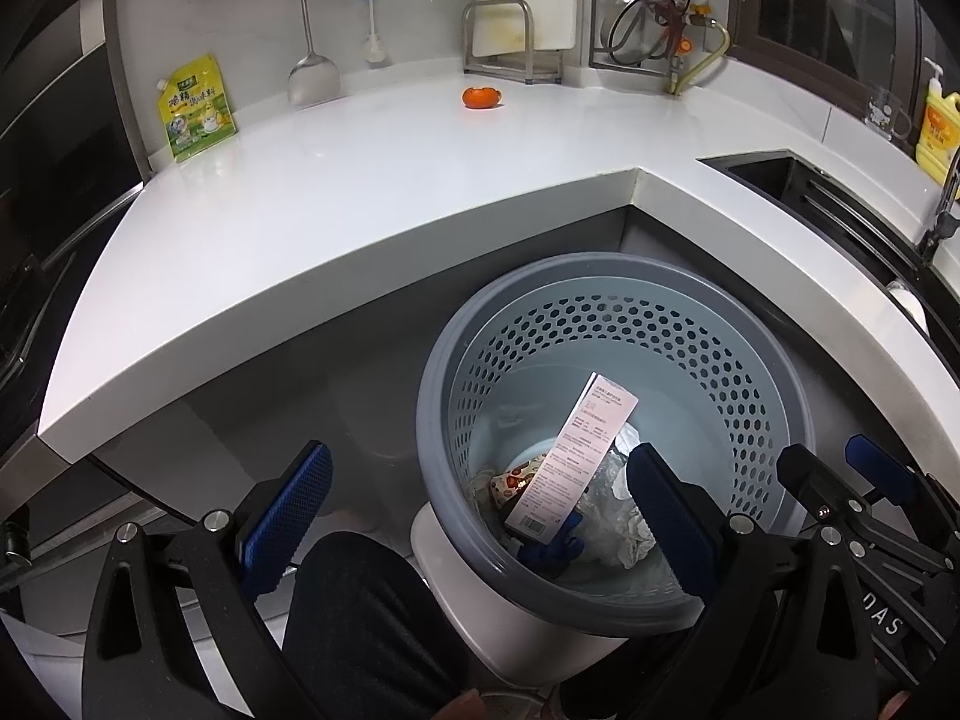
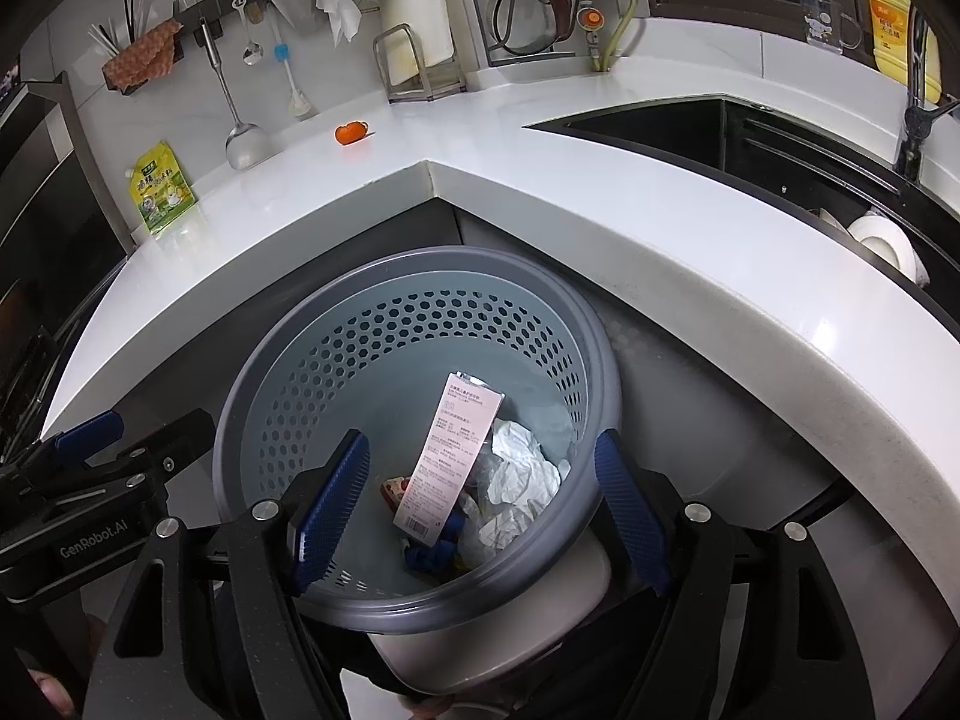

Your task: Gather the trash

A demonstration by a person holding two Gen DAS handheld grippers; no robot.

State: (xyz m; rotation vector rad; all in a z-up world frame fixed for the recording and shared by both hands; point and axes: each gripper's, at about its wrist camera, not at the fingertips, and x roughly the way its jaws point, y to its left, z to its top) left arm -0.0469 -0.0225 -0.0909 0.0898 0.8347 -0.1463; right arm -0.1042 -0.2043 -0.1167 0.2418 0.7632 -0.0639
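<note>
White L-shaped counter [image 1: 360,180] held an orange peel [image 1: 481,97]. Grey perforated bin [image 2: 288,360] below contained a pink carton [image 2: 447,462] and crumpled paper [image 2: 516,468]. Left gripper [image 1: 480,516] and right gripper [image 2: 480,510] both spread, empty.

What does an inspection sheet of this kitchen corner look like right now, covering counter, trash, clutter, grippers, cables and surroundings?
Surface: white countertop, mostly bare.
Job's things: grey perforated bin holds a pink box, crumpled paper and wrappers.
Clutter: orange peel, yellow pouch.
Grippers: left gripper and right gripper open, empty, over the bin.
Cables: yellow hose.
Surroundings: sink, hanging utensils, dish rack.
</note>
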